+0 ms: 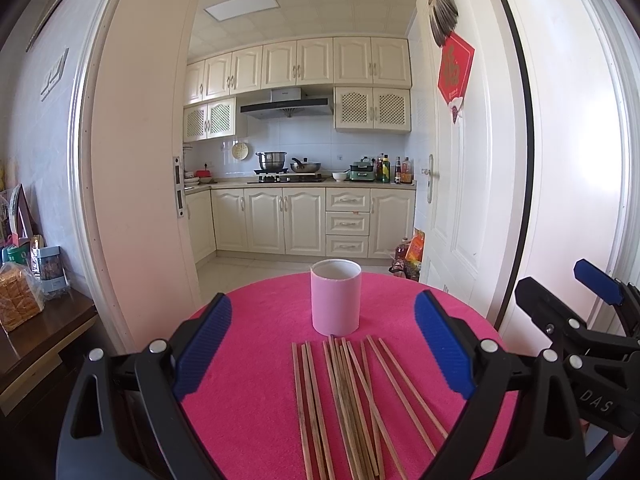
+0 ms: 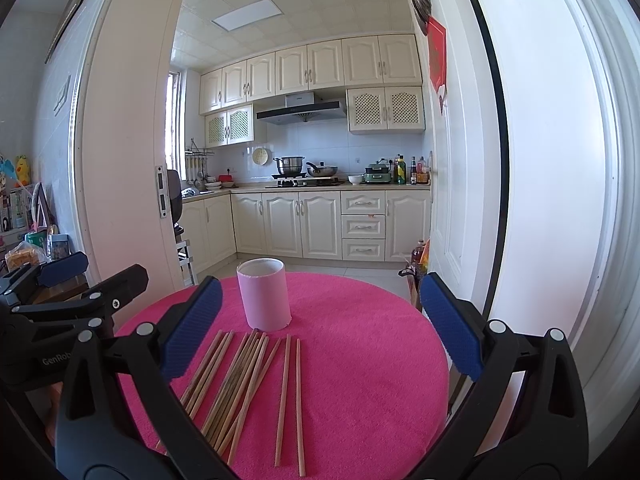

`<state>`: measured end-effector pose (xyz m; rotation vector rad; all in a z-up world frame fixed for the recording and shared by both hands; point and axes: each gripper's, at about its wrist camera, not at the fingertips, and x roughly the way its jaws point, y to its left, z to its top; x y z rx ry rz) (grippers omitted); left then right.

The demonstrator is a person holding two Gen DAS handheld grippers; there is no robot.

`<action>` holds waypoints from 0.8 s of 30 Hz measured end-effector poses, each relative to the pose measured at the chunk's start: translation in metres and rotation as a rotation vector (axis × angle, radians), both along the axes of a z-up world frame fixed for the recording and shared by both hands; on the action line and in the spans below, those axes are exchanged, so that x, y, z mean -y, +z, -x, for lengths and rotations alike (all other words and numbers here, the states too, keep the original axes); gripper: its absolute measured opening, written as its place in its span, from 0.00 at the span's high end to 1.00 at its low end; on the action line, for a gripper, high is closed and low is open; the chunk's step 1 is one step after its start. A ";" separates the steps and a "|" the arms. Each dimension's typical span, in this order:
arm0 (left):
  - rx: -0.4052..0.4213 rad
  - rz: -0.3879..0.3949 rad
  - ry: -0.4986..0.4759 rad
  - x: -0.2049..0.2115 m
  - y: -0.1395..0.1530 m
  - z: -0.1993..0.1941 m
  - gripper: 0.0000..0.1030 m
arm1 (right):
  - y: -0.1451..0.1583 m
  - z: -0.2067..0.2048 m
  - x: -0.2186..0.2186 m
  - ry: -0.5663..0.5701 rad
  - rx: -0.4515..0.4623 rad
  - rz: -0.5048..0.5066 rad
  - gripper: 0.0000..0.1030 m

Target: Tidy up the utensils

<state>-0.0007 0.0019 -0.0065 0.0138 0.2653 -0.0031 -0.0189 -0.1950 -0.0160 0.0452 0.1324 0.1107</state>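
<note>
Roughly a dozen wooden chopsticks (image 1: 344, 404) lie loose on my pink table (image 1: 256, 392), fanned side by side with their far tips close to a pink cylindrical holder (image 1: 336, 296). Most overlap in a bundle; in the right wrist view two of them (image 2: 290, 400) lie apart toward the table's right side. The holder stands upright near the far edge, just beyond the tips, and one or two tips seem to touch its base. I see only its pale inner wall at the rim, so I cannot tell what, if anything, is inside.

My left gripper (image 1: 324, 348) hovers over the near edge with its jaws spread wide, the blue pads (image 1: 204, 344) flanking the chopsticks and gripping nothing. My right gripper (image 2: 320, 324) is likewise spread wide and holds nothing, its pads (image 2: 450, 324) well apart. Each gripper shows at the edge of the other's view, so they sit side by side.

The round tabletop is bare pink cloth on both sides of the chopsticks and around the holder. Beyond the far edge an open doorway gives onto a kitchen with cream cabinets (image 1: 296, 64) and a stove carrying pots (image 1: 272, 160). A white door (image 1: 452, 184) stands open on the right.
</note>
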 end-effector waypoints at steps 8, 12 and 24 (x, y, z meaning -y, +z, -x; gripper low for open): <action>0.001 0.000 0.000 0.000 0.001 0.001 0.12 | 0.000 0.000 0.000 0.002 0.001 -0.006 0.06; -0.001 0.005 0.001 -0.001 0.002 0.000 0.12 | -0.001 0.000 0.000 0.003 -0.001 -0.006 0.06; 0.000 0.003 0.008 -0.002 -0.004 -0.004 0.12 | -0.005 -0.007 -0.005 0.006 -0.019 0.012 0.06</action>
